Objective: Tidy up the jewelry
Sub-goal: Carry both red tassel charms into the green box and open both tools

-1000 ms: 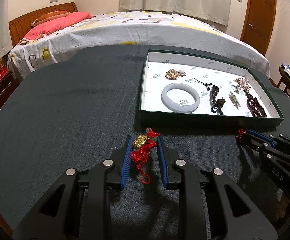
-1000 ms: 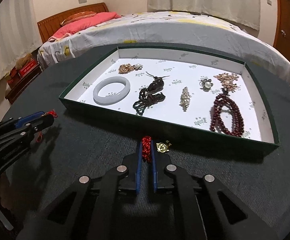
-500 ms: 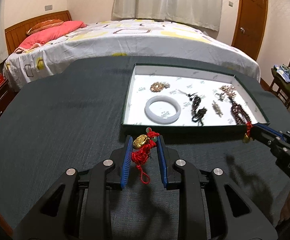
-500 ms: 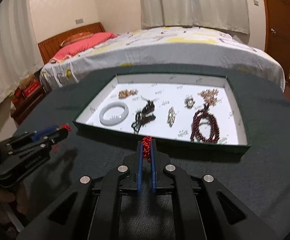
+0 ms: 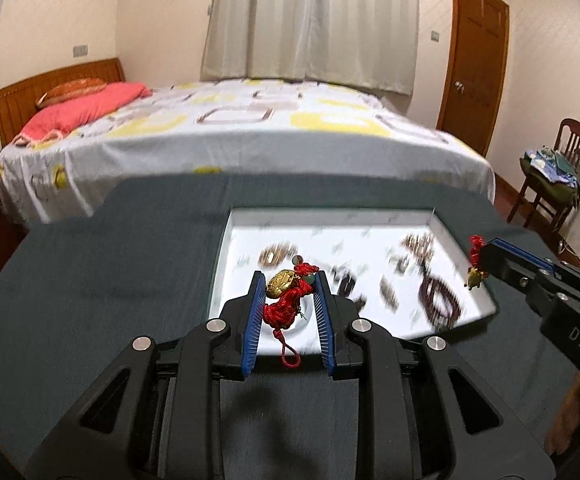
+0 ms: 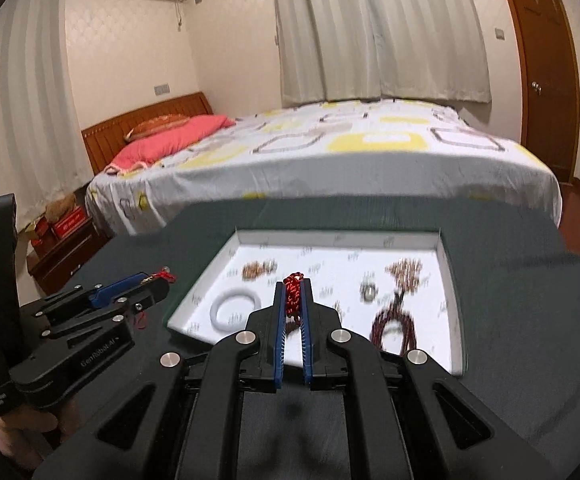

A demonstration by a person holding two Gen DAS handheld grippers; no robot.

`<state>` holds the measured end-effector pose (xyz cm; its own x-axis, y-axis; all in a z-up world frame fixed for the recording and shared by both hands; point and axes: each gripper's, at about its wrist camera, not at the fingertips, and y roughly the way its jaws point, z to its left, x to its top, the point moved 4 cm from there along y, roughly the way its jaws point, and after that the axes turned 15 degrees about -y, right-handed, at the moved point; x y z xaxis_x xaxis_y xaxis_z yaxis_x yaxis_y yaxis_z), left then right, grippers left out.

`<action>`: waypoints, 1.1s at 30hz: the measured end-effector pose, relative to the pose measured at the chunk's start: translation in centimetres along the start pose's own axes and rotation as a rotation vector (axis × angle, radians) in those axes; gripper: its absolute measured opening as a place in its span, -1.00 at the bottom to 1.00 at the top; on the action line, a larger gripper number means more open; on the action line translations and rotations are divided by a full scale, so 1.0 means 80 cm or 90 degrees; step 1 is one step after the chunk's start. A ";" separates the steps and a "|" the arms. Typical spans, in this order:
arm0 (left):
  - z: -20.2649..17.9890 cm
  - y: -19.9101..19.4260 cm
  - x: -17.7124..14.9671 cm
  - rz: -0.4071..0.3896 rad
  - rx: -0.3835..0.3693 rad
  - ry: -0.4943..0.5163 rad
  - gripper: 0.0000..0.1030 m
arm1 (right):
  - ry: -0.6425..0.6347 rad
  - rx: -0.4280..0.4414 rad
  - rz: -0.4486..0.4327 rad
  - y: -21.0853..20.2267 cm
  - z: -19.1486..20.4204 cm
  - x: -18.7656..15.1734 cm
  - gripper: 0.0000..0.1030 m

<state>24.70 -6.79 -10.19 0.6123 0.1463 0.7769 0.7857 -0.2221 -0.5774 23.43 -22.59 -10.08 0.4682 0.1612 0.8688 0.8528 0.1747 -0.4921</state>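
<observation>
My left gripper point(image 5: 289, 280) is shut on a red knotted cord charm point(image 5: 286, 306) with a gold piece point(image 5: 278, 283); its loop hangs down between the blue pads. My right gripper point(image 6: 293, 284) is shut on a second red knotted cord point(image 6: 292, 300). In the left wrist view that cord's small gold charm point(image 5: 474, 279) dangles below the right gripper's tip point(image 5: 483, 252). Both grippers hover above the near edge of the white-lined green tray point(image 6: 329, 246), which is blurred. The left gripper point(image 6: 162, 280) shows at the left of the right wrist view.
In the tray lie a pale bangle point(image 6: 218, 312), a dark red bead string point(image 6: 393, 326), a gold cluster point(image 6: 258, 269) and other small pieces. The tray sits on a dark cloth table point(image 5: 110, 280). A bed point(image 5: 250, 128) lies beyond and a chair point(image 5: 561, 184) stands far right.
Both grippers have risen with their cords still held and have tilted up. The tray now sits lower and smaller in both views, with more of the room showing.
</observation>
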 end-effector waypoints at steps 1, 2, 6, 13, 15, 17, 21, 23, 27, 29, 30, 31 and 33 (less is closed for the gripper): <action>-0.007 0.004 0.007 -0.010 -0.003 0.005 -0.53 | -0.003 -0.004 -0.007 0.003 -0.003 0.007 -0.86; -0.013 0.008 0.015 -0.019 -0.007 0.011 -0.53 | -0.004 -0.008 -0.013 0.007 -0.006 0.014 -0.86; -0.032 0.027 0.039 -0.044 -0.017 0.019 -0.53 | -0.005 -0.019 -0.030 0.027 -0.020 0.036 -0.86; -0.058 0.091 0.069 -0.056 -0.005 0.031 -0.53 | 0.008 -0.035 -0.025 0.087 -0.050 0.053 -0.86; -0.061 0.118 0.070 -0.041 0.005 0.031 -0.53 | 0.016 -0.039 -0.013 0.104 -0.056 0.051 -0.86; -0.062 0.143 0.069 -0.023 0.014 0.031 -0.53 | 0.024 -0.040 0.002 0.124 -0.063 0.046 -0.86; -0.060 0.186 0.065 0.018 0.032 0.024 -0.53 | 0.023 -0.043 0.044 0.166 -0.068 0.033 -0.86; -0.060 0.210 0.061 0.046 0.046 0.027 -0.52 | 0.024 -0.042 0.064 0.181 -0.070 0.026 -0.86; -0.049 0.241 0.054 0.100 0.065 0.017 -0.52 | 0.042 -0.034 0.118 0.210 -0.078 0.010 -0.86; -0.042 0.250 0.049 0.122 0.074 0.007 -0.52 | 0.044 -0.028 0.141 0.218 -0.077 0.003 -0.86; -0.038 0.257 0.046 0.149 0.071 -0.002 -0.52 | 0.044 -0.024 0.153 0.223 -0.077 -0.001 -0.86; -0.038 0.261 0.043 0.166 0.067 -0.005 -0.52 | 0.045 -0.025 0.159 0.225 -0.076 -0.004 -0.86; -0.036 0.265 0.039 0.181 0.072 -0.007 -0.51 | 0.045 -0.018 0.170 0.229 -0.074 -0.009 -0.85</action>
<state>43.02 -13.82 -19.32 0.8093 0.1040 0.5781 0.5874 -0.1469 -0.7959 40.10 -25.22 -19.40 0.6919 0.1288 0.7104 0.7024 0.1081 -0.7036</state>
